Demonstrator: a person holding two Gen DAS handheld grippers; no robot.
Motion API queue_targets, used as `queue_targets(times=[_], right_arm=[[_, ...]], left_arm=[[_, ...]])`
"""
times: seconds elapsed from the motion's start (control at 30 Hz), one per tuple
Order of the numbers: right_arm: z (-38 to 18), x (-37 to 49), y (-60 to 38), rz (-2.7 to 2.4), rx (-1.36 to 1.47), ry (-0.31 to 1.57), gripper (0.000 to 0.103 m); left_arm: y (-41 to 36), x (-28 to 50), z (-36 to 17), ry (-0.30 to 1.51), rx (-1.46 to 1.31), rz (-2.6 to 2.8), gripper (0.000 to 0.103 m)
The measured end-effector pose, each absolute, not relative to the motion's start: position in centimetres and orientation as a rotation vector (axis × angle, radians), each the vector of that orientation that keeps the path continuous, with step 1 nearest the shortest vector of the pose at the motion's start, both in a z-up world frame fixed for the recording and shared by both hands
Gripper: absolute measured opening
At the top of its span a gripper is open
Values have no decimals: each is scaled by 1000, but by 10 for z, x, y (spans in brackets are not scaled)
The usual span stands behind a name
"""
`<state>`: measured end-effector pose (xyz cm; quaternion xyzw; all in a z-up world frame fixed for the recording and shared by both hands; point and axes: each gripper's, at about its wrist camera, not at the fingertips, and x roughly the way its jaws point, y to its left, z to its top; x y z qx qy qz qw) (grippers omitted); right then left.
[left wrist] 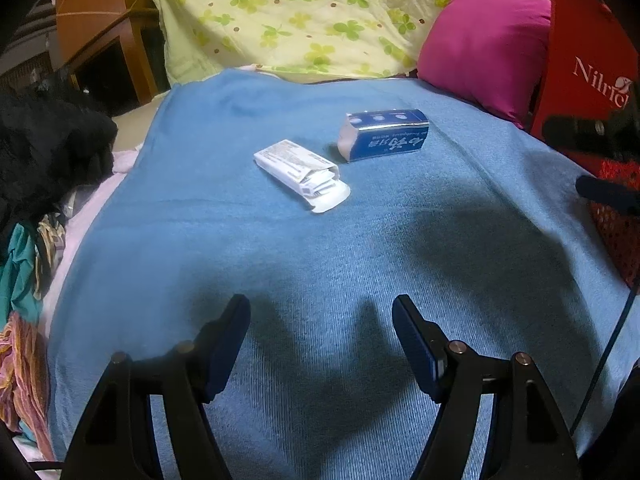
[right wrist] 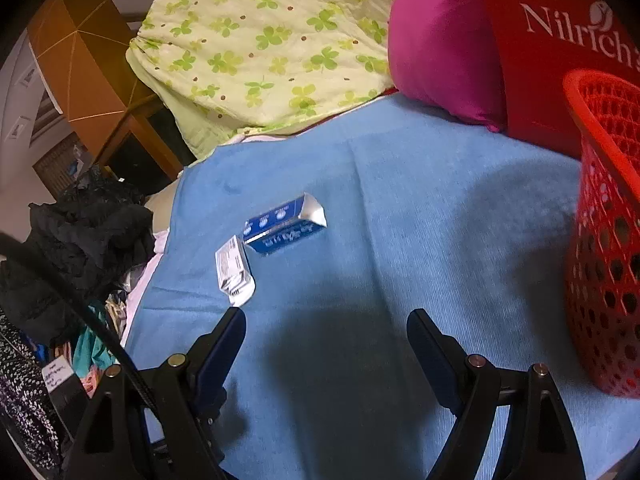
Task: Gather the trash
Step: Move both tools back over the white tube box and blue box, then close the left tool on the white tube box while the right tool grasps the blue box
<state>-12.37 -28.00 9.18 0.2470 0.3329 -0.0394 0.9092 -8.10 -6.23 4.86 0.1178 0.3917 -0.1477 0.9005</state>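
Note:
Two empty cartons lie on a blue blanket (left wrist: 280,280). A white carton (left wrist: 300,170) with an open flap lies left of a blue toothpaste box (left wrist: 384,136). Both also show in the right wrist view: the white carton (right wrist: 234,270) and the blue box (right wrist: 284,226). My left gripper (left wrist: 322,316) is open and empty, hovering well short of the cartons. My right gripper (right wrist: 326,330) is open and empty, with the white carton just beyond its left finger (right wrist: 224,344). A red mesh basket (right wrist: 604,220) stands at the right.
A red Nilrich box (right wrist: 552,40) and a pink pillow (right wrist: 436,44) sit at the back right. A clover-print quilt (right wrist: 260,44) lies behind the blanket. Dark clothes (right wrist: 88,228) are piled off the left edge, with a wooden cabinet (left wrist: 100,20) beyond.

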Motion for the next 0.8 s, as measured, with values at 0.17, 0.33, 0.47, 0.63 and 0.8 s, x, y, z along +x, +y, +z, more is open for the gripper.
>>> queue_targets(times=[0.17, 0.33, 0.47, 0.63, 0.8], right_arm=[[103, -103, -285, -84, 482, 628, 85], [90, -77, -302, -18, 668, 659, 85], [75, -47, -307, 28, 779, 698, 85], [56, -13, -308, 83, 922, 753, 85], [42, 17, -308, 97, 1041, 783, 85]], left_arm=[[-59, -66, 50, 835, 181, -311, 74], [-60, -44, 55, 824, 152, -305, 74], [-63, -26, 57, 809, 144, -293, 74], [-58, -2, 57, 816, 130, -257, 74], [-47, 12, 57, 827, 94, -234, 74]])
